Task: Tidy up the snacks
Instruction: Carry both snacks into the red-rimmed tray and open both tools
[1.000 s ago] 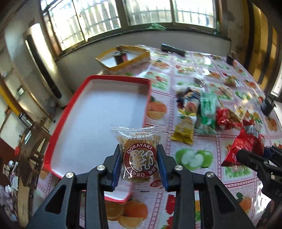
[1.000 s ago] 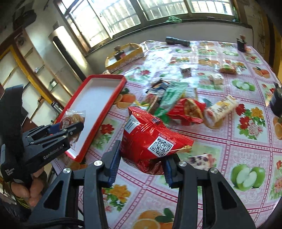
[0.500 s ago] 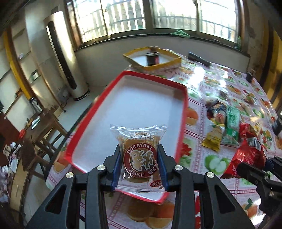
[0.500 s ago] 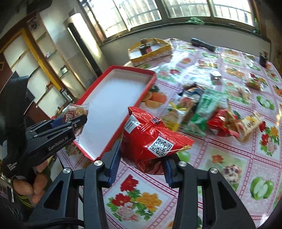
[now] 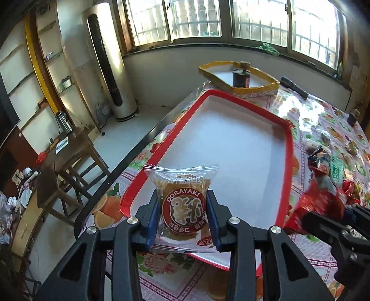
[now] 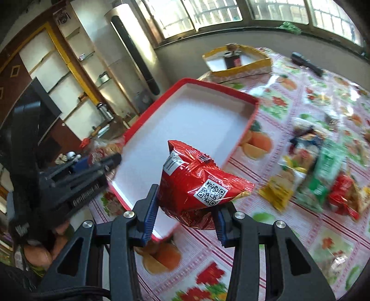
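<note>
Left tongs (image 5: 183,214) clenched on the dorayaki pack (image 5: 182,206), held above the near edge of the red tray (image 5: 288,148), w/ the white tray floor just ahead. Right tongs (image 6: 186,216) grip the red snack bag (image 6: 196,183) by its lower part, over the tray's near corner. Risk, imo: the puffy foil bag could slip or tip off the rim onto the bench (image 6: 300,231) if let go too early, and both tongs sit close enough to bump.

Sunlit barred windows (image 5: 254,20), wooden stool (image 5: 69,159)
</note>
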Tool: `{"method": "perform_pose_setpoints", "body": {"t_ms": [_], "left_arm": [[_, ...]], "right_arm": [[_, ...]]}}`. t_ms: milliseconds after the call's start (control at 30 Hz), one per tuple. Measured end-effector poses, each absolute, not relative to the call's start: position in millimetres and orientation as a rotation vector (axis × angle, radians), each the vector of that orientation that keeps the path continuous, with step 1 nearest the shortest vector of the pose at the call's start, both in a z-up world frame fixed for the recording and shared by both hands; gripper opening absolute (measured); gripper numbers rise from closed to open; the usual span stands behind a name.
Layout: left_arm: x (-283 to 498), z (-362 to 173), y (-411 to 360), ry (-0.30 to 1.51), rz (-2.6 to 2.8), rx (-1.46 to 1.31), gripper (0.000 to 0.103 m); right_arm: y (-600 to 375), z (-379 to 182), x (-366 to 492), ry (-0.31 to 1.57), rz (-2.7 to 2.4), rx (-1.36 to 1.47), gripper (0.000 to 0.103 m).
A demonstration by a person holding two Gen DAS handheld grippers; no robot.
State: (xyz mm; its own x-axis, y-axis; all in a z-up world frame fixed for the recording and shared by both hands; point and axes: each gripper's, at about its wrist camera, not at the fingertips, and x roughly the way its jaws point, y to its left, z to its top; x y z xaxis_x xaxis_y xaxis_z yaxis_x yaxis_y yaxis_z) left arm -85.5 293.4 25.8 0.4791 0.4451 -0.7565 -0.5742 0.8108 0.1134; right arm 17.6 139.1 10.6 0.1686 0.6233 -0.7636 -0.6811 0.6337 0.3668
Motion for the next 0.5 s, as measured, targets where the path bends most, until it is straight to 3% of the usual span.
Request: {"method": "perform_pose_setpoints", "body": {"t_ms": [500], "left_arm": [[-75.6, -4.3, 319.1, 0.959, 0.662, -0.182, 0.037]], "right_arm": [[203.7, -33.7, 23.7, 1.143, 0.993, -0.197, 0.045]]}}
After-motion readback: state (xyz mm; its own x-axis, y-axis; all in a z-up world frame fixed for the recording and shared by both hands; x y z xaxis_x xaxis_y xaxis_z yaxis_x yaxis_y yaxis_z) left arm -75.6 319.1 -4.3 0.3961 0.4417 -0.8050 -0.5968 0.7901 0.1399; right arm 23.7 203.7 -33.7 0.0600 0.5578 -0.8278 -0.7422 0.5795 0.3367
